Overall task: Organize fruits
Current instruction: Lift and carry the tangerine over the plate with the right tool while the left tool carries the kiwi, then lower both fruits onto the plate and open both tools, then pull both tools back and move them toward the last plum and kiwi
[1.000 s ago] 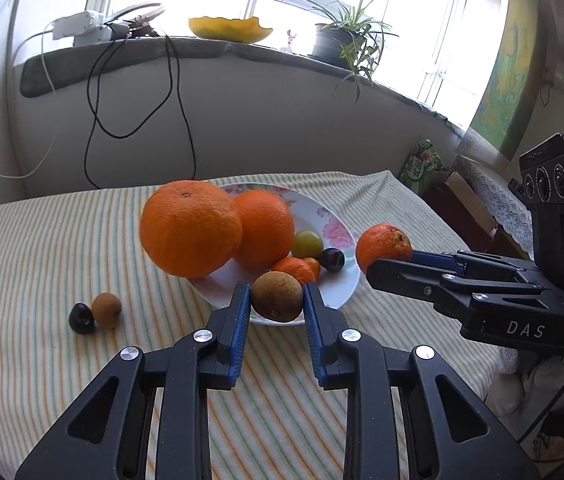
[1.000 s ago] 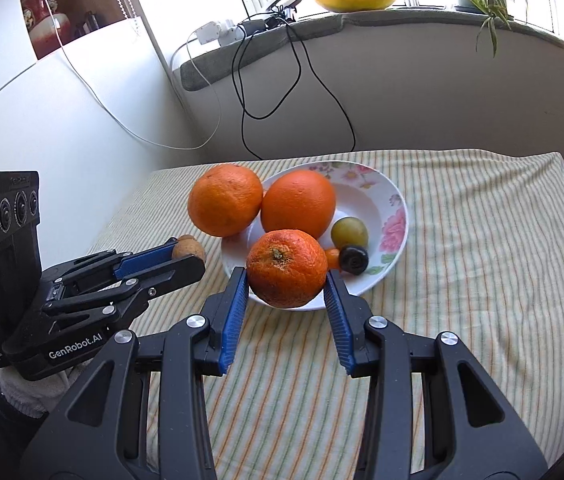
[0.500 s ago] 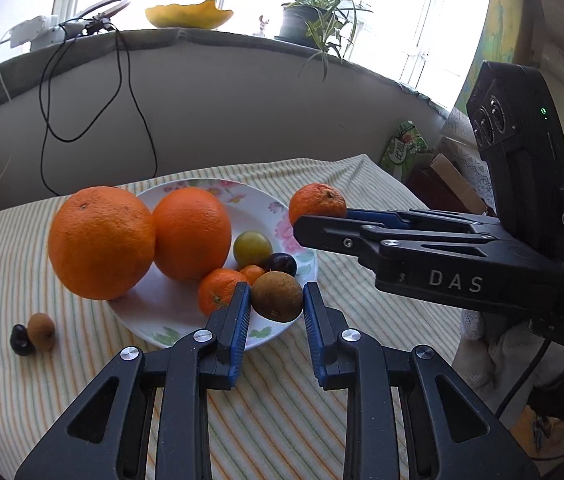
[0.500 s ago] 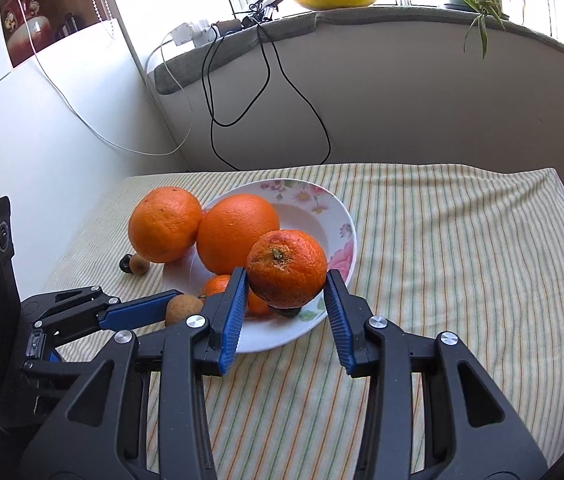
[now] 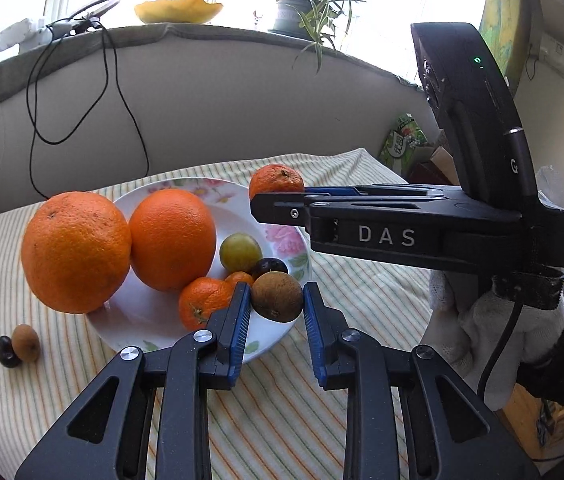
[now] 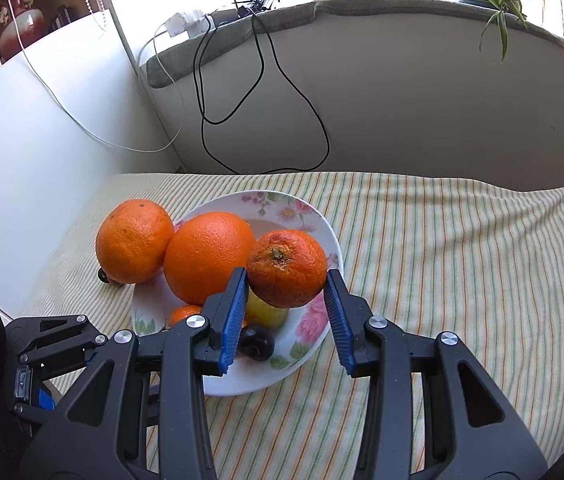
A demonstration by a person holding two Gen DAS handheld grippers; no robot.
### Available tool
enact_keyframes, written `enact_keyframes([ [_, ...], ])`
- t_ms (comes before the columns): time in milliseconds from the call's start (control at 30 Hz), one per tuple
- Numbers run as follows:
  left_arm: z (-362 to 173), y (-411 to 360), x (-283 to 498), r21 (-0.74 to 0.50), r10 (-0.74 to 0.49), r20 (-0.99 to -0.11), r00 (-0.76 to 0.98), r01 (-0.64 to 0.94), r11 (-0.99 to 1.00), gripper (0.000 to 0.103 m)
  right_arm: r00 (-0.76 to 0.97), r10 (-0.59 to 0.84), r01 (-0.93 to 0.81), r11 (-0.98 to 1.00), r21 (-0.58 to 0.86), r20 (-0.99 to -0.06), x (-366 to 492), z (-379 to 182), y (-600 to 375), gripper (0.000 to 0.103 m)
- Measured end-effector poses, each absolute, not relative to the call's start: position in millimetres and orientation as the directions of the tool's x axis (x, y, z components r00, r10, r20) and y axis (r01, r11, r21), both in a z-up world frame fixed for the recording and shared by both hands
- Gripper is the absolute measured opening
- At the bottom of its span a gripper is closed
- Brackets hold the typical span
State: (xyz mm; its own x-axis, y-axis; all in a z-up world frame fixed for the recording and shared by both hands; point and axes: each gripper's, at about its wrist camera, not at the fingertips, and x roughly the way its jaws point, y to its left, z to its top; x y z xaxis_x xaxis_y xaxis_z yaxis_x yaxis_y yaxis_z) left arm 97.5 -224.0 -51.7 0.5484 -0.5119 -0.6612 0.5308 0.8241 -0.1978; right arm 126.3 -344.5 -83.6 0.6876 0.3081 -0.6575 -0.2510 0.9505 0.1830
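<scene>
Striped tablecloth [image 6: 441,240] under floral plate [image 6: 321,236], right gripper [image 6: 286,280] clamped on a tangerine [image 6: 286,274] above the plate, stem end facing the camera, left gripper [image 5: 277,300] clamped on a small brown fruit [image 5: 277,296] over the near rim, slightly egg-shaped, long axis roughly level.

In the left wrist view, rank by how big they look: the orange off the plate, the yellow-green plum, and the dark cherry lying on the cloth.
1. Orange off the plate, clearly largest.
2. Yellow-green plum.
3. Dark cherry, smallest, though it lies nearer the camera.
</scene>
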Motion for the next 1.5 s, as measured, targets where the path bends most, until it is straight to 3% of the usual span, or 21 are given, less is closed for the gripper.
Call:
enact_keyframes([
  [633, -56, -231, 102, -0.187, -0.508, -0.663, 0.551, 0.535, 0.824, 0.026, 0.665, 0.317, -0.257, 0.947, 0.191, -0.676, 147, -90, -339, 0.041],
  [667, -56, -231, 102, -0.184, -0.505, -0.663, 0.552, 0.534, 0.825, 0.028, 0.664, 0.316, -0.257, 0.948, 0.190, -0.678, 147, -90, -338, 0.041],
  [700, -56, -231, 102, -0.182, -0.500, -0.663, 0.557, 0.529, 0.829, 0.039, 0.663, 0.312, -0.254, 0.949, 0.187, -0.681, 147, -91, -338, 0.041],
  [733, -55, -231, 102, -0.181, -0.498, -0.662, 0.560, 0.525, 0.832, 0.049, 0.664, 0.310, -0.252, 0.950, 0.186, -0.681, 147, -91, -338, 0.047],
  [767, -55, -230, 102, -0.183, -0.500, -0.660, 0.562, 0.525, 0.831, 0.050, 0.670, 0.307, -0.249, 0.951, 0.184, -0.677, 147, -89, -338, 0.060],
  [833, -55, -230, 102, -0.180, -0.498, -0.659, 0.564, 0.525, 0.832, 0.050, 0.689, 0.300, -0.246, 0.953, 0.176, -0.659, 144, -85, -339, 0.072],
  [1500, -47, -217, 91, -0.175, -0.491, -0.645, 0.586, 0.512, 0.841, 0.050, 0.730, 0.268, -0.229, 0.963, 0.145, -0.628, 124, -63, -336, 0.076],
])
